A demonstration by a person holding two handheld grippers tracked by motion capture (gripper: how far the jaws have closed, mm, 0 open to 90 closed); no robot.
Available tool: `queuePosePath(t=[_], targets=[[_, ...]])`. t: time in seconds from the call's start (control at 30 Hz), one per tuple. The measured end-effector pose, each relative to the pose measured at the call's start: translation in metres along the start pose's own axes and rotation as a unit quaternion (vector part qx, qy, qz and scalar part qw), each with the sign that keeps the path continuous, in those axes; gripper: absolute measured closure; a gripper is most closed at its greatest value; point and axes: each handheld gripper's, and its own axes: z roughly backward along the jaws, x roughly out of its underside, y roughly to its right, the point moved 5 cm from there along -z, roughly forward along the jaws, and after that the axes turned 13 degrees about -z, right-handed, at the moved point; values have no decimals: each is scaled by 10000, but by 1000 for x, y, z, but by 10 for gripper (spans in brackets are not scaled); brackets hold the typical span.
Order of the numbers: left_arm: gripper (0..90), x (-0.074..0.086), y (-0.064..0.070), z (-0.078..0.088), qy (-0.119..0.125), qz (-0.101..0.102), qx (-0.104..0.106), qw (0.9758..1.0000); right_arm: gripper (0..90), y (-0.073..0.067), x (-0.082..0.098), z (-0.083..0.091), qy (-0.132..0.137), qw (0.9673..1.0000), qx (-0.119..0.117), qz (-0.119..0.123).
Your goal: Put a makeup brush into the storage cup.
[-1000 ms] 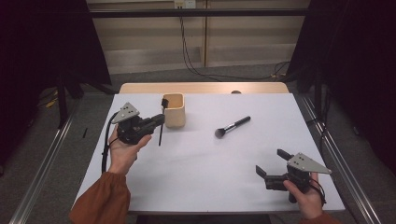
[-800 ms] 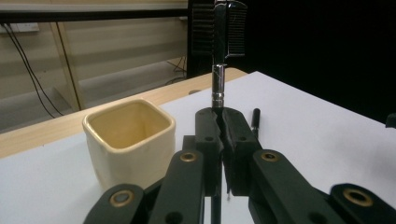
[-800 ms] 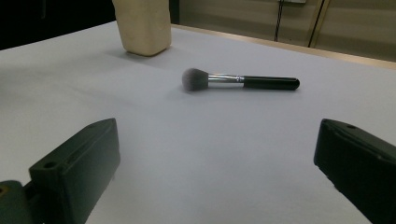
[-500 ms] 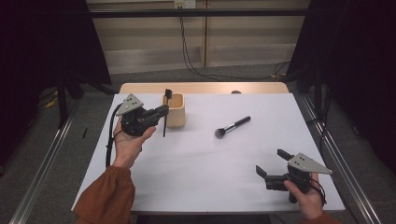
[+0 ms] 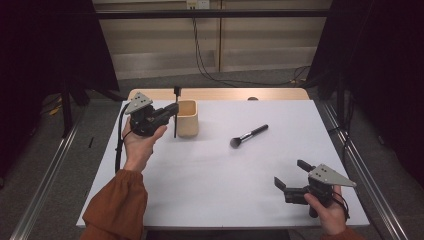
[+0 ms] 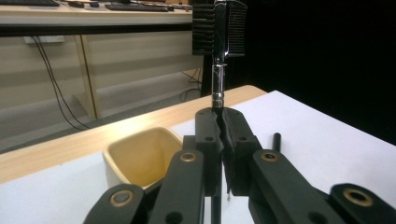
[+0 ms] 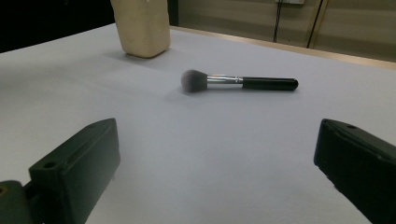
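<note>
My left gripper (image 5: 172,110) is raised at the table's far left, shut on a thin black brush (image 5: 176,112) held upright, its flat comb-like head (image 6: 219,27) on top. In the left gripper view the jaws pinch the brush's shaft (image 6: 217,86), with the tan square cup (image 6: 140,156) just behind and below. The cup (image 5: 187,118) stands right beside the brush's lower end. A round powder brush (image 5: 248,135) lies on the white table, also ahead in the right gripper view (image 7: 236,81). My right gripper (image 5: 292,176) rests open near the front right, nothing between its jaws.
The white table (image 5: 225,190) has a wooden strip (image 5: 225,94) along its far edge. Cables (image 5: 205,55) hang behind it, and metal rails (image 5: 360,175) run along both sides. The cup (image 7: 141,27) stands at the far left in the right gripper view.
My left gripper has lifted and carried the thin brush up and toward the cup, turning it more upright. The right gripper and the powder brush have stayed put.
</note>
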Motion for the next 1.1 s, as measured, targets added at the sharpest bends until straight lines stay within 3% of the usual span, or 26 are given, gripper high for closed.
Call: queuePosePath(t=[0.3, 0.47, 0.77, 0.93, 1.1], targets=[[861, -10, -6, -11, 133, -19, -143, 9998, 0, 0, 0, 0, 9, 10000, 10, -26], [861, -10, -11, -20, 203, 112, -289, 9993, 0, 0, 0, 1, 9, 10000, 2, -21], [861, -28, -18, -33, 389, 145, -258, 9988, 0, 0, 0, 1, 2, 10000, -6, -28], [862, -29, -23, -41, 337, 96, -344, 9988, 0, 0, 0, 1, 1, 10000, -19, -20], [862, -26, -28, -48, 305, 180, -400, 9986, 0, 0, 0, 1, 2, 10000, -24, -17]])
